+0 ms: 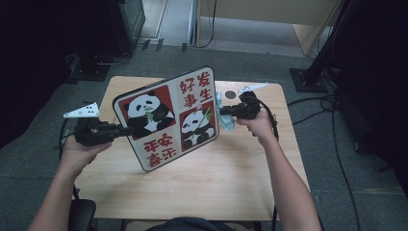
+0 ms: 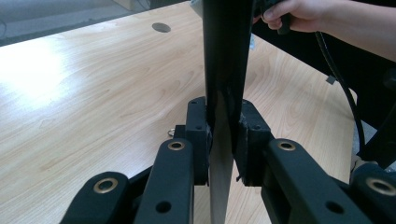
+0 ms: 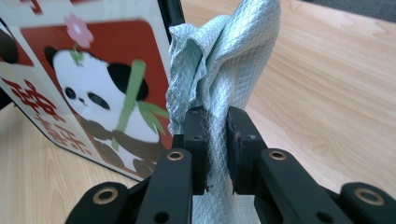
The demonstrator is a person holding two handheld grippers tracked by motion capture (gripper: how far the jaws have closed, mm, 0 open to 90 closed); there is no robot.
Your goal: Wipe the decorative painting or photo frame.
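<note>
A flat board (image 1: 166,118) printed with pandas and red characters stands tilted above the wooden table (image 1: 226,178). My left gripper (image 1: 126,130) is shut on the board's left edge; in the left gripper view the dark edge of the board (image 2: 224,70) runs upright between the pads. My right gripper (image 1: 222,111) is shut on a pale blue-green cloth (image 1: 225,118) right at the board's right edge. In the right gripper view the quilted cloth (image 3: 229,60) rises from the jaws beside the panda board (image 3: 93,93).
A round cable hole (image 1: 230,94) sits in the table near its far edge. Dark stands and cables lie on the grey carpet around the table. The near half of the tabletop is bare wood.
</note>
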